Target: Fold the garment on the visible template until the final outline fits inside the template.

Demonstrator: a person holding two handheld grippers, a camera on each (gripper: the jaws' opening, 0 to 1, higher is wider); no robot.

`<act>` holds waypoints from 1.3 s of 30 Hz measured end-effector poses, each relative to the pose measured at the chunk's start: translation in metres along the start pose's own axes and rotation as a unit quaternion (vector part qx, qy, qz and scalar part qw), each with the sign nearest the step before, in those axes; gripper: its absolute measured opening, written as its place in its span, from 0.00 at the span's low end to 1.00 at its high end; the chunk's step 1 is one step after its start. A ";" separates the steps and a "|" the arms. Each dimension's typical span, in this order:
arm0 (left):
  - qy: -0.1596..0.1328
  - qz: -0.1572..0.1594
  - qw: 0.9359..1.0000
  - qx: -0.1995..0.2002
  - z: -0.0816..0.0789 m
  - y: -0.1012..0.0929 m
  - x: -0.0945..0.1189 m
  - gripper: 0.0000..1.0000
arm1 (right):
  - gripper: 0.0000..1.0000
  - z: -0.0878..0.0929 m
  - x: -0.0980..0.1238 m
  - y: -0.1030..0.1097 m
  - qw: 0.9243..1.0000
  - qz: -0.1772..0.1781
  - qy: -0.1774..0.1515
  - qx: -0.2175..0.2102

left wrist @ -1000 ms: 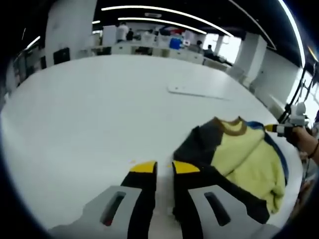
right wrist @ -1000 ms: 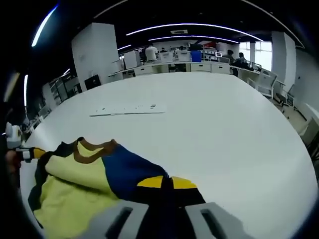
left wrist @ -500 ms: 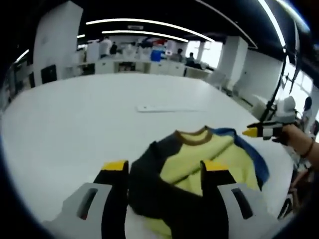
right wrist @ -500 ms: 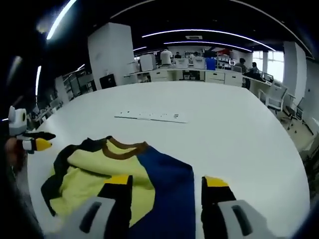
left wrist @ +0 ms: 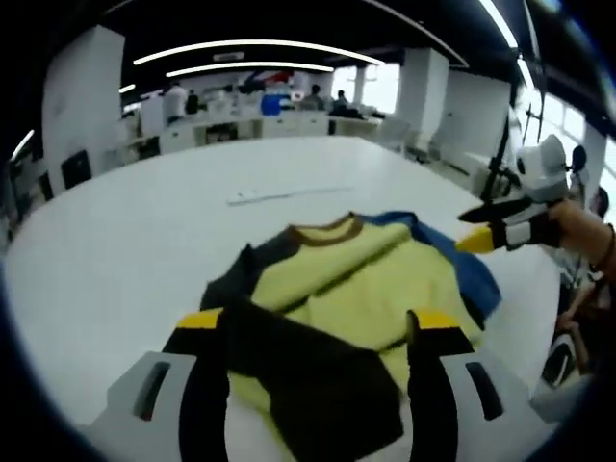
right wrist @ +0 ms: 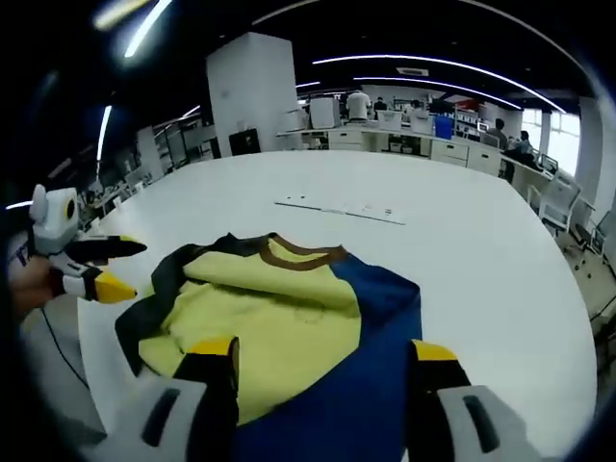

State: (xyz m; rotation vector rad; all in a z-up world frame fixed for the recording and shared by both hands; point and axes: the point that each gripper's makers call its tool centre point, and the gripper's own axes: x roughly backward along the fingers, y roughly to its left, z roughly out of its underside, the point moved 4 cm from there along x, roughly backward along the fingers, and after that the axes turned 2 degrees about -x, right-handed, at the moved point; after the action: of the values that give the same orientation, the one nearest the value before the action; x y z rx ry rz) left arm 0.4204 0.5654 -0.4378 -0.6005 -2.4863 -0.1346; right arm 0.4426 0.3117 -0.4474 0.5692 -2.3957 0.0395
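Observation:
A yellow sweater (left wrist: 366,289) with a brown collar lies bunched on the white table (left wrist: 115,250). Its dark sleeve (left wrist: 308,375) lies between my left gripper's (left wrist: 318,322) open jaws, untouched. Its blue sleeve (left wrist: 476,274) is on the far side, near my right gripper (left wrist: 481,229), held in from the right by a hand. In the right gripper view the sweater (right wrist: 269,318) shows its blue sleeve (right wrist: 375,327) between the open jaws of my right gripper (right wrist: 322,348). My left gripper (right wrist: 106,269) hangs open at the left, beside the dark sleeve (right wrist: 144,322).
A flat white strip (left wrist: 265,195) (right wrist: 337,207) lies on the table beyond the sweater. The table (right wrist: 500,279) spreads wide behind it. Office desks, a white pillar (right wrist: 245,96) and people stand far back. The table's near edge runs close under both grippers.
A second ago each gripper was shut on a sleeve. Both have let go, opened wide and drawn back from the sweater, which now lies free on the table.

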 end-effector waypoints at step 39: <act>0.048 -0.010 0.995 -0.085 0.055 -0.047 -0.011 0.19 | 0.20 0.096 0.017 0.048 0.994 0.007 0.058 0.091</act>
State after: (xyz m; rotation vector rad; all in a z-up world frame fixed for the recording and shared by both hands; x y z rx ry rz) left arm 0.3794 0.5318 -0.4878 -0.6238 -2.4035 -0.3769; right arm 0.3533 0.3315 -0.5055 0.6158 -2.2977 0.2908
